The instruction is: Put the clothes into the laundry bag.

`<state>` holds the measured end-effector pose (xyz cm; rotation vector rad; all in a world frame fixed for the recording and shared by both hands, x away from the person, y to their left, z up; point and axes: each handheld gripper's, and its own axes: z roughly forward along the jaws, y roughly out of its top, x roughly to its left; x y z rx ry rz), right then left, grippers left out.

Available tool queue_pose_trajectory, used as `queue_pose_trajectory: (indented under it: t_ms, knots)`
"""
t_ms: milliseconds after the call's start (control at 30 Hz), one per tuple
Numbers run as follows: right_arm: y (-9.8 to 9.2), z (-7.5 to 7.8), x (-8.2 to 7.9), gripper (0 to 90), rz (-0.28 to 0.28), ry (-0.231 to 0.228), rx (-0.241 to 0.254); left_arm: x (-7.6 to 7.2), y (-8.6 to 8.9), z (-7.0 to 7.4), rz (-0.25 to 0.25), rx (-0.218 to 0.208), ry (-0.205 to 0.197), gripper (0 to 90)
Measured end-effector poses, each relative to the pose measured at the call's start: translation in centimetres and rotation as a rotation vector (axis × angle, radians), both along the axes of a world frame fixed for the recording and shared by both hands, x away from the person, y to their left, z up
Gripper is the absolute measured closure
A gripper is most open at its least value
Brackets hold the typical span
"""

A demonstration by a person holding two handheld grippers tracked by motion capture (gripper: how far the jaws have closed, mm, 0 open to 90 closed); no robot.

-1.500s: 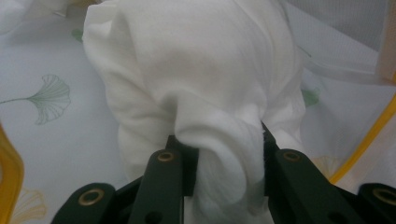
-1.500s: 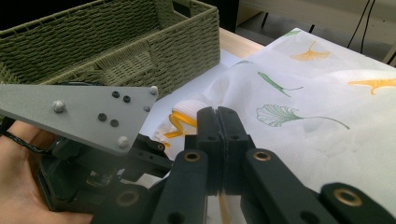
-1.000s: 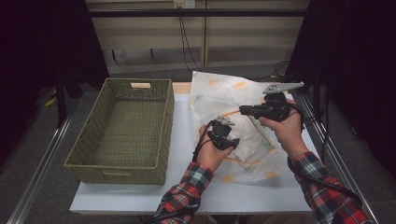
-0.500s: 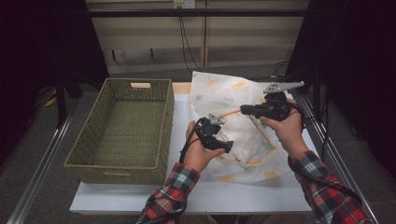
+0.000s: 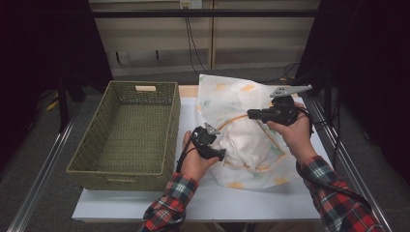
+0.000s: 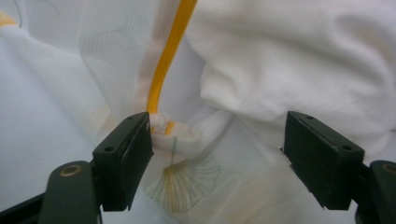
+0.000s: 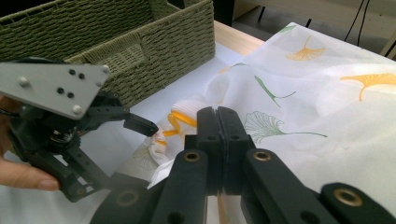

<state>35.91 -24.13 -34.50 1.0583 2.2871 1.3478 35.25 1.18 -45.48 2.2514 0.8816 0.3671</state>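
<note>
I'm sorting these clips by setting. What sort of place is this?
Probably a lab recording bench, not a home: a white table between metal rails, dark curtains at the sides, cables down the back wall.

Your table (image 5: 145,205) is brightly lit from above; dark surroundings, soft high view, blurred close-up jaws.

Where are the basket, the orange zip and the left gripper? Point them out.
basket (image 5: 170,126), high view, right wall.
orange zip (image 6: 170,56), left gripper view, mid-strip.
left gripper (image 6: 217,154), left gripper view, between its open fingertips.
</note>
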Motion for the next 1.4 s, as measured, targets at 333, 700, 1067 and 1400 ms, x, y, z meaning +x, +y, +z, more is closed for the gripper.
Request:
queue_pose_trajectory:
  t_ms: [333, 700, 1067, 1400]
  knots:
    - [0.3, -0.1, 0.1, 89.4, 0.002, -0.004, 0.004, 0.1, -0.1, -2.3, -0.010, 0.029, 0.008, 31.3]
    - [0.2, -0.3, 0.0, 89.4, 0.005, 0.000, 0.010, 0.3, 0.0, -2.4, 0.013, -0.002, 0.036, 36.5]
    - [0.1, -0.2, 0.0, 89.4, -0.003, -0.004, 0.008, 0.2, -0.5, -2.0, 0.017, 0.017, 0.057, 53.8]
    - [0.0, -0.2, 0.0, 89.4, -0.004, -0.003, 0.016, 0.1, -0.8, -1.7, 0.032, 0.016, 0.094, 71.8]
